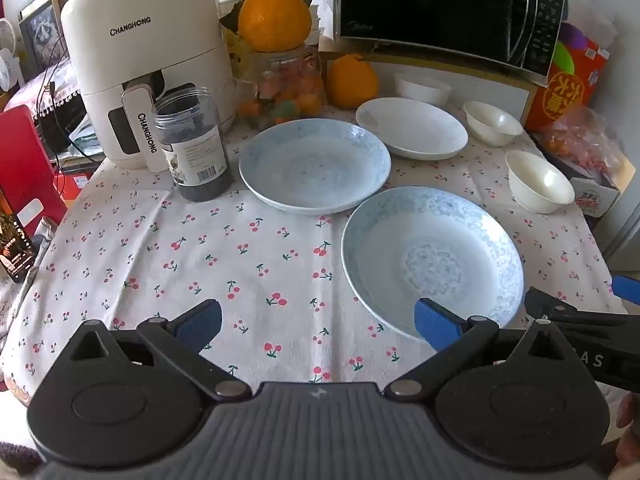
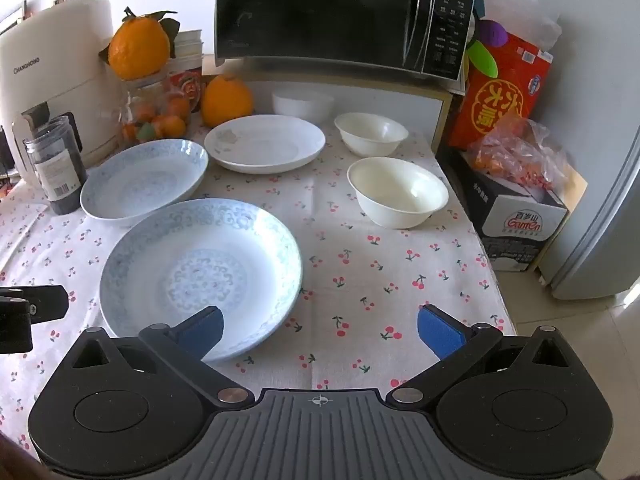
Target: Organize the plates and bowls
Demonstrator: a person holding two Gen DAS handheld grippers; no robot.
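Two pale blue patterned plates lie on the cherry-print tablecloth: the near plate (image 1: 434,262) (image 2: 200,270) and the far plate (image 1: 314,166) (image 2: 144,178). A white plate (image 1: 412,128) (image 2: 264,142) sits behind them. Three white bowls stand to the right: the near bowl (image 1: 540,182) (image 2: 398,192), the middle bowl (image 1: 492,122) (image 2: 370,132) and the back bowl (image 1: 422,88) (image 2: 302,106) under the microwave shelf. My left gripper (image 1: 318,322) is open above the cloth, its right pad over the near plate's rim. My right gripper (image 2: 320,328) is open, its left pad over that plate's other side. Neither holds anything.
A white air fryer (image 1: 148,60) and a dark jar (image 1: 194,146) stand at the back left. Oranges (image 1: 274,16) and a glass jar sit behind the plates. A black microwave (image 2: 340,12) is on a shelf; boxes and a bag (image 2: 516,152) crowd the right edge.
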